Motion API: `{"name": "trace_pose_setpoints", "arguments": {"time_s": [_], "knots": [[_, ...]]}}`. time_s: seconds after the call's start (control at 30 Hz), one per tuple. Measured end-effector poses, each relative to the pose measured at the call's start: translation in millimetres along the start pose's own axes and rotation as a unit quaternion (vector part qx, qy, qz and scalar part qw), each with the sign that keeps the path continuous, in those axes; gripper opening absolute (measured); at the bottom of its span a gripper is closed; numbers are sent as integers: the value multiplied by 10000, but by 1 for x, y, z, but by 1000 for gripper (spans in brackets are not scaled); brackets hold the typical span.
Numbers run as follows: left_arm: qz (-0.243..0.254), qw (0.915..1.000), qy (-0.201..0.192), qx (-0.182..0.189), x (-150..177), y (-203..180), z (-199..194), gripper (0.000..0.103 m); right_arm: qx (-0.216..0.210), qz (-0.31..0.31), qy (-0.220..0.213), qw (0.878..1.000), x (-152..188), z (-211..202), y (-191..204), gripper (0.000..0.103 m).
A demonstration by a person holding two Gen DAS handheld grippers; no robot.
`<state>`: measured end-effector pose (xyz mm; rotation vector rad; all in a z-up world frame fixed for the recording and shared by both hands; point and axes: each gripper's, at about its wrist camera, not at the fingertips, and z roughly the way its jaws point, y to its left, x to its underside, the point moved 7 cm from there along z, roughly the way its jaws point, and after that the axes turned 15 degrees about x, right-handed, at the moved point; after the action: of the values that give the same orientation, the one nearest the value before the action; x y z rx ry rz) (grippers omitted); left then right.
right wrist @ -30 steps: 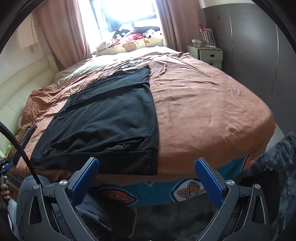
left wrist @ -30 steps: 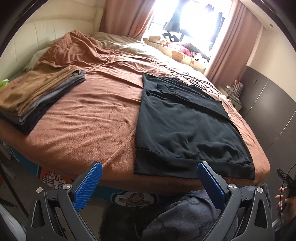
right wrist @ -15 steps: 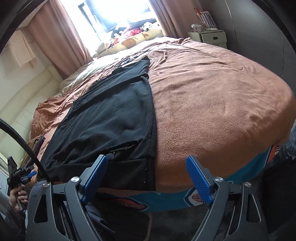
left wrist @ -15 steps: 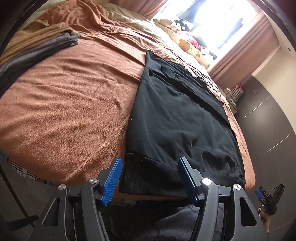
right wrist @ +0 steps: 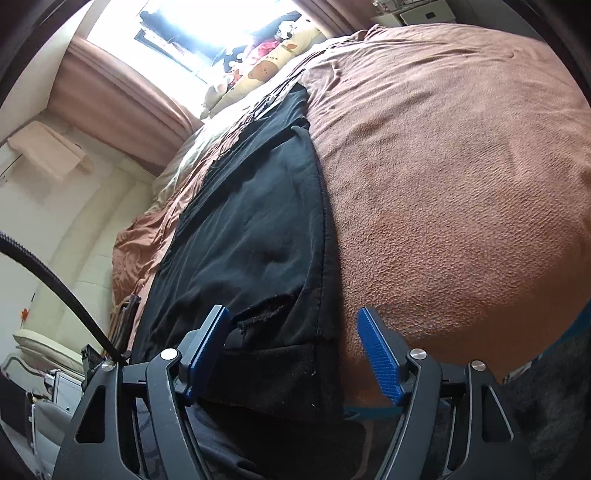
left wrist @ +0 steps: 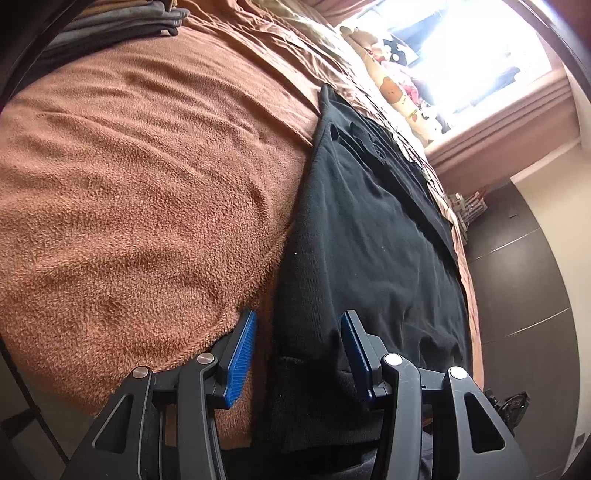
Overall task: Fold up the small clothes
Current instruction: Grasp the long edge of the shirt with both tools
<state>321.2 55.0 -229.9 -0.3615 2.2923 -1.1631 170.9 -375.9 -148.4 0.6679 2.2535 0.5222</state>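
Note:
A black garment [left wrist: 369,240] lies flat and lengthwise on the brown blanket [left wrist: 129,192], its ribbed hem hanging over the near edge of the bed. My left gripper [left wrist: 299,332] straddles the hem's left corner; its jaws are closing, the cloth lies between them, and the blue pads [left wrist: 242,354] do not press on it. In the right wrist view the same black garment [right wrist: 255,229] has a torn seam near the hem. My right gripper [right wrist: 291,328] straddles the hem's right corner, jaws closing, with the pads [right wrist: 380,354] still apart from the cloth.
A stack of folded clothes [left wrist: 122,22] sits at the far left of the bed. Plush toys and a long cushion [left wrist: 395,92] line the window side. Dark wardrobe panels [left wrist: 524,280] stand to the right. A black cable [right wrist: 55,284] crosses the right wrist view's left side.
Both grippers have come down and forward to the garment's near hem, rolled, and their jaws have narrowed around its two corners.

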Motion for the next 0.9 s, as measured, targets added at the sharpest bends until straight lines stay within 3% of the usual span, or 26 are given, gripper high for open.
{"name": "trace_pose_setpoints", "arguments": {"time_s": [0.17,0.23,0.33,0.5,0.67,0.8,0.9], "knots": [[-191,9989,32,429,0,-1,0,49,-203,193,-10,9996,-4,11,-7,65],[-166,9983,123,542,3,-3,1,49,-220,247,-6,9995,-5,15,-10,57],[-261,9976,102,635,2,-3,0,49,-543,435,26,9976,-3,23,-8,53],[-652,9946,-52,803,-10,7,5,30,-648,447,28,9969,4,30,-7,53],[-716,9937,39,860,-6,0,12,29,-733,439,60,9963,9,30,-10,51],[-569,9951,94,799,-1,-2,9,29,-596,582,70,9965,2,39,-11,41],[-618,9957,61,680,-3,5,9,21,-372,587,119,9975,-4,44,-8,26]]}}
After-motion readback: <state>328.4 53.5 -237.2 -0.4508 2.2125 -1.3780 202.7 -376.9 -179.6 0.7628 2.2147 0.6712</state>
